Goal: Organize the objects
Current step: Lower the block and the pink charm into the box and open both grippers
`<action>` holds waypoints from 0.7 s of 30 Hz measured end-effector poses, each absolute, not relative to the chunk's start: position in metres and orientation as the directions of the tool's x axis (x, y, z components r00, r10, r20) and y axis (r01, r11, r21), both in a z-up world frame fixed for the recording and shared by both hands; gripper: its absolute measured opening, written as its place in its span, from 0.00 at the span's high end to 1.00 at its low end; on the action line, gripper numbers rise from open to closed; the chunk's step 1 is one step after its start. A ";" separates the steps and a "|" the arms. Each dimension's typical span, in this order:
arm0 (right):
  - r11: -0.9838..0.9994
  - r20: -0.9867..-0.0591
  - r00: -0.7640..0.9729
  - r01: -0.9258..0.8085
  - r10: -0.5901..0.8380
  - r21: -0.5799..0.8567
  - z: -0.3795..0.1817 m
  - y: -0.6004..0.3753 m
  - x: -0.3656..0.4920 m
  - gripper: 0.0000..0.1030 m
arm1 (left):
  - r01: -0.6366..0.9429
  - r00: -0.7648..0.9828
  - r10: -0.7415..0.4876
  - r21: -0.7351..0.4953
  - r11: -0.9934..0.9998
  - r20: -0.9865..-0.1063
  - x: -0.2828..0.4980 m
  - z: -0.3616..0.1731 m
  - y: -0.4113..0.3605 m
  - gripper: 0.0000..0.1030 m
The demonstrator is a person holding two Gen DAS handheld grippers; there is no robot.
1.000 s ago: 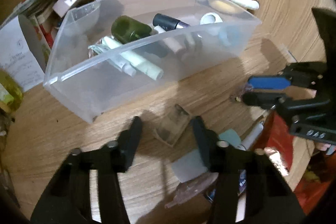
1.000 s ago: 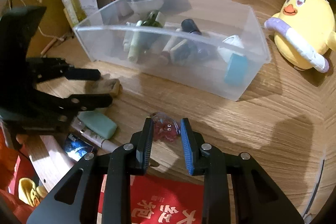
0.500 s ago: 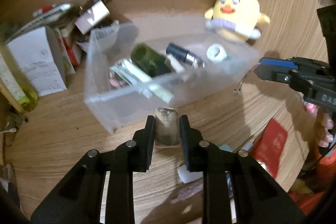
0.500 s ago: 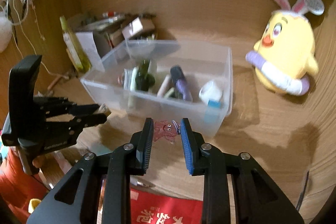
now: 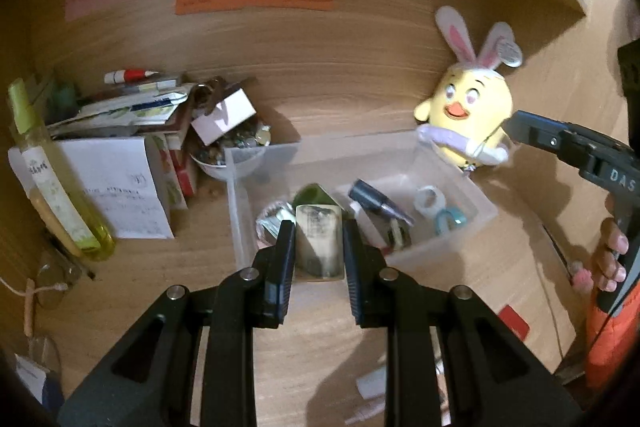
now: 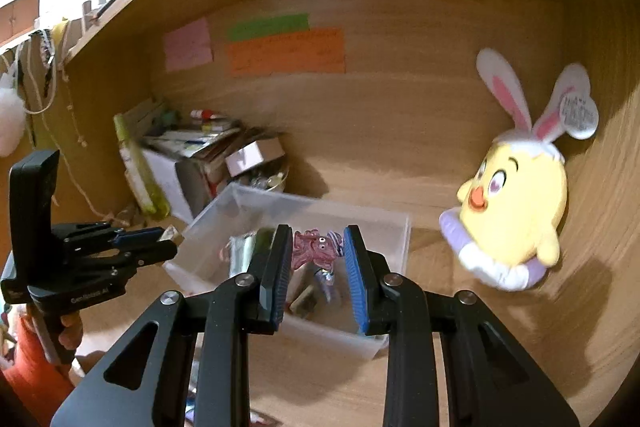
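Tools (image 5: 316,247) (image 6: 316,259) above clear bin (image 5: 452,251), loaded

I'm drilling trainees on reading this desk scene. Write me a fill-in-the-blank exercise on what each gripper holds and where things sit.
1. The left gripper is shut on a small glass ____.
2. The right gripper grips a pink ____ figure.
3. Both held items hang over the clear plastic ____, which already holds several items.
4. The yellow chick plush wears ____ ears.

Missing words: bottle; octopus; bin; bunny
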State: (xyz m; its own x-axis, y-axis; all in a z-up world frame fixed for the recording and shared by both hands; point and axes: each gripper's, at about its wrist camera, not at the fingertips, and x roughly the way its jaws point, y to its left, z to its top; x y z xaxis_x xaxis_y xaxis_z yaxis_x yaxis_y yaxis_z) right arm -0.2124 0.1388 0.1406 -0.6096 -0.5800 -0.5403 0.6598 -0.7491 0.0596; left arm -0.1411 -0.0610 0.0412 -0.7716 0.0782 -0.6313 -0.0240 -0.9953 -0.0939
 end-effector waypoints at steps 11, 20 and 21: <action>-0.782 -0.727 -0.509 0.620 -0.461 0.062 0.065 0.110 -0.268 0.77 | 0.025 -0.684 0.057 -0.101 -0.995 -0.727 -0.192 -0.001 -0.072 0.78; -0.778 -0.760 -0.498 0.628 -0.417 0.015 0.050 0.100 -0.266 0.67 | 0.014 -0.675 0.051 -0.083 -0.996 -0.736 -0.192 -0.005 -0.066 0.66; -0.776 -0.758 -0.496 0.630 -0.423 0.021 0.052 0.101 -0.264 0.55 | 0.014 -0.680 0.050 -0.081 -0.997 -0.731 -0.189 -0.003 -0.065 0.61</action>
State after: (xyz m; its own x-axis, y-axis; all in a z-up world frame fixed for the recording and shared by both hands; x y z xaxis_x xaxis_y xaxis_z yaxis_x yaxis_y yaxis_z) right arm -0.2644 0.1014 0.0516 -0.4961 -0.4233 -0.7581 0.6298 -0.7765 0.0213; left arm -0.1891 -0.0652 -0.0027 -0.6805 0.0501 -0.7311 0.0137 -0.9966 -0.0811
